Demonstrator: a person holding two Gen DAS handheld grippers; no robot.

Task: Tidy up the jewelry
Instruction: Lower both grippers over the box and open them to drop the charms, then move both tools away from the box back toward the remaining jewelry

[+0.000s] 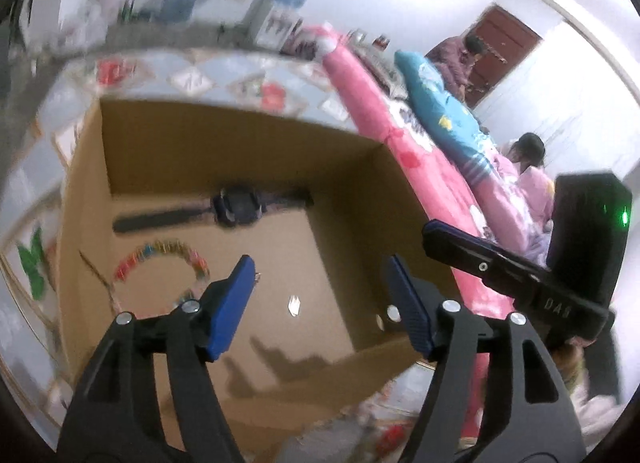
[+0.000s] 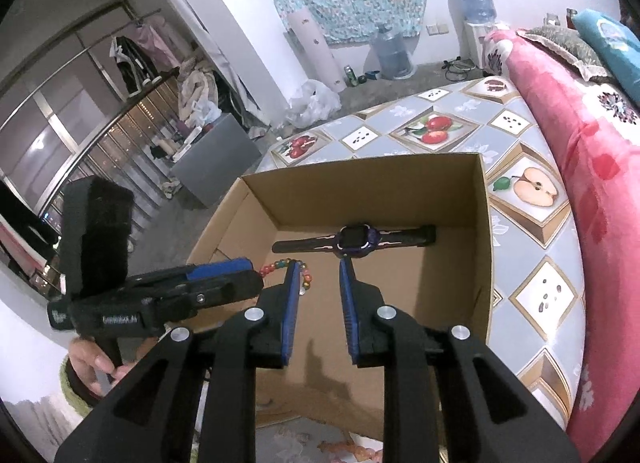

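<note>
We hold both grippers over the cardboard box point(image 2: 482, 223), which sits on the fruit-patterned tablecloth point(image 2: 532, 191), so each tool can drop straight down onto the jewelry gathered inside. Our left gripper point(image 1: 320, 299) has its jaws spread wide and grasps nothing; our right gripper point(image 2: 320, 303) is released too, its jaws apart with only a narrower gap, and nothing lies between them.

The pieces lie flat on the box floor, we judge because they have been collected there for sorting. Just ahead of the right gripper's fingertips the watch point(image 2: 354, 239) stretches crosswise near the far wall, strap laid out straight. The beaded bracelet point(image 1: 160, 259) curls ahead and to the left of the left gripper, partly hidden behind the right gripper's left finger in the other view. A small pale piece point(image 1: 294, 305) lies between and below the left gripper's fingers (too blurred to name).

Counted: one box, one watch, one bracelet, one small pale piece, two grippers. The left gripper seems best placed for the small piece.
</note>
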